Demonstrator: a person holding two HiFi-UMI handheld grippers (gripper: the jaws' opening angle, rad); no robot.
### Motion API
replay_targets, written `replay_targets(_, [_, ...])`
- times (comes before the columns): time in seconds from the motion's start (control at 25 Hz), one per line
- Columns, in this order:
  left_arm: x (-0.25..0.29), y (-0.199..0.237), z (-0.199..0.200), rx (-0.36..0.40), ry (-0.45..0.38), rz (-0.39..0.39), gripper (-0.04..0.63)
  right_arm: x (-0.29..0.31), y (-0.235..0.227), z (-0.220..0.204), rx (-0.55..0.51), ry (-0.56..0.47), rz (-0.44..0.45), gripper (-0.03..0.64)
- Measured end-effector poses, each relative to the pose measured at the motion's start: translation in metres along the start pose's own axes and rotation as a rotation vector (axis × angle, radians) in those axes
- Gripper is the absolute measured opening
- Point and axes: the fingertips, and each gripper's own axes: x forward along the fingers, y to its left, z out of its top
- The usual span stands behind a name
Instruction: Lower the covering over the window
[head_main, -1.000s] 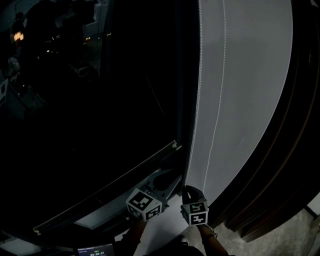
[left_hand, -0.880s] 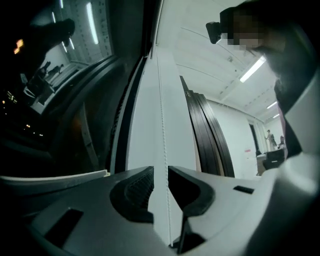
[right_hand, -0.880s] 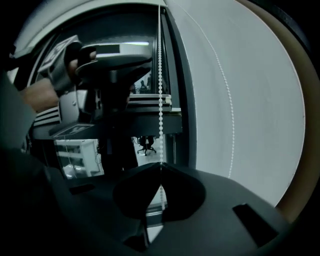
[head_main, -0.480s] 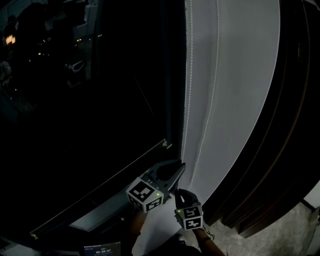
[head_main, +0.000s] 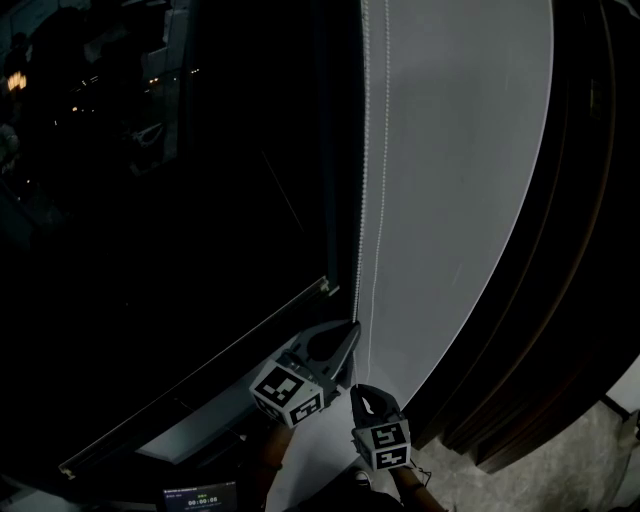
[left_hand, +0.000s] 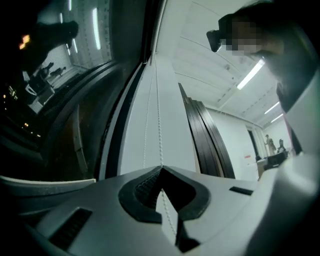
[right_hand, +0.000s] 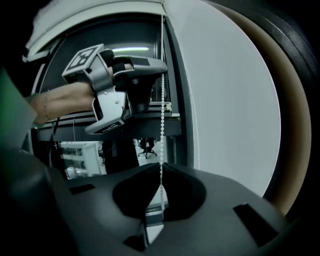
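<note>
A white bead chain (head_main: 361, 200) hangs in two close strands between the dark window glass (head_main: 180, 200) and a white panel (head_main: 460, 180). My grey left gripper (head_main: 352, 328) is shut on one strand; in its own view the chain (left_hand: 158, 100) runs up out of the closed tips (left_hand: 161, 168). My black right gripper (head_main: 357, 390) sits just below it, shut on the same chain (right_hand: 161, 125), which enters its tips (right_hand: 161, 167). The right gripper view looks up at the left gripper (right_hand: 161, 67) pinching the chain above. A pale rail (head_main: 200, 385) with an end cap crosses the glass low down.
Dark wooden frame mouldings (head_main: 560, 300) curve along the right of the white panel. Speckled floor (head_main: 590, 470) shows at the bottom right. A small lit screen (head_main: 200, 495) sits at the bottom edge. The glass reflects an office with desks (right_hand: 80, 155).
My left gripper has risen to the chain and closed on it above the right gripper, which has dropped slightly. The two strands now hang closer together in the head view.
</note>
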Motion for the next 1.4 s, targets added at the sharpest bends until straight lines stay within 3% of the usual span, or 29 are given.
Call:
replay_targets(0.2, [-0.007,0.014,-0.014,0.009,0.034,0.028,0.000,-0.010,0.003,0.017,-0.011,0.001,0.047,0.014])
replay_targets(0.32, [-0.014,0.013,-0.056,0.005,0.167,0.030,0.000,-0.018,0.000,0.043,0.000,-0.047,0.048,0.014])
replay_targets(0.52, [-0.049,0.007,-0.169,-0.077,0.435,0.048,0.000,-0.029,0.001,0.087,-0.013,-0.111,0.090,0.015])
replay_targets(0.64, [-0.074,0.002,-0.218,-0.138,0.537,0.076,0.000,-0.032,0.005,0.114,-0.013,-0.142,0.135,0.025])
replay_targets(0.76, [-0.084,0.000,-0.234,-0.164,0.556,0.091,0.000,-0.027,0.011,0.139,-0.026,-0.164,0.184,0.083])
replay_targets(1.2, [-0.083,-0.001,-0.233,-0.174,0.554,0.101,0.000,-0.011,0.011,0.257,-0.112,-0.341,0.230,0.086])
replay_targets(1.4, [-0.082,-0.003,-0.235,-0.177,0.549,0.104,0.000,-0.008,0.011,0.294,-0.168,-0.384,0.209,0.084])
